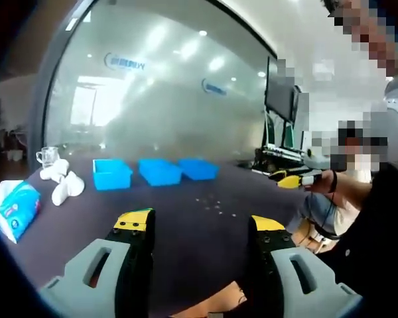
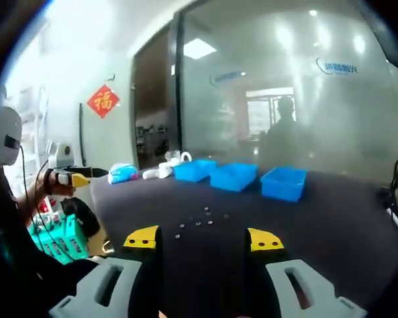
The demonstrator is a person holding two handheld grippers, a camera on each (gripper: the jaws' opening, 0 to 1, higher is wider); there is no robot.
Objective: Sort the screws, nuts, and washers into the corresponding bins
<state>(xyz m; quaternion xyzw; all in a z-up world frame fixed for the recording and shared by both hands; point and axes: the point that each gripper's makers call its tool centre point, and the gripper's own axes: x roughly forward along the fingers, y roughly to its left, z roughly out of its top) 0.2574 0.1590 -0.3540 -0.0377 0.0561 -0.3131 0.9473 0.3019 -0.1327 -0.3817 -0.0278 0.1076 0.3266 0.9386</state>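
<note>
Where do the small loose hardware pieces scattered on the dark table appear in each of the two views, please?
Left gripper view: loose hardware right of centre, before the bins.
Right gripper view: loose hardware at centre, just above the open fingers.
Shared landmark: the three blue bins in a row behind the pieces.

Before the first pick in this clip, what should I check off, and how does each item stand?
1. Three blue bins on the table: ok.
2. Small parts lying loose on the table, short of the bins: ok.
3. Left tool open, nothing between its jaws: ok.
4. Right tool open, nothing between its jaws: ok.
5. Screws, nuts and washers told apart: cannot tell, too small.
6. Which bin takes which part: cannot tell.
</note>
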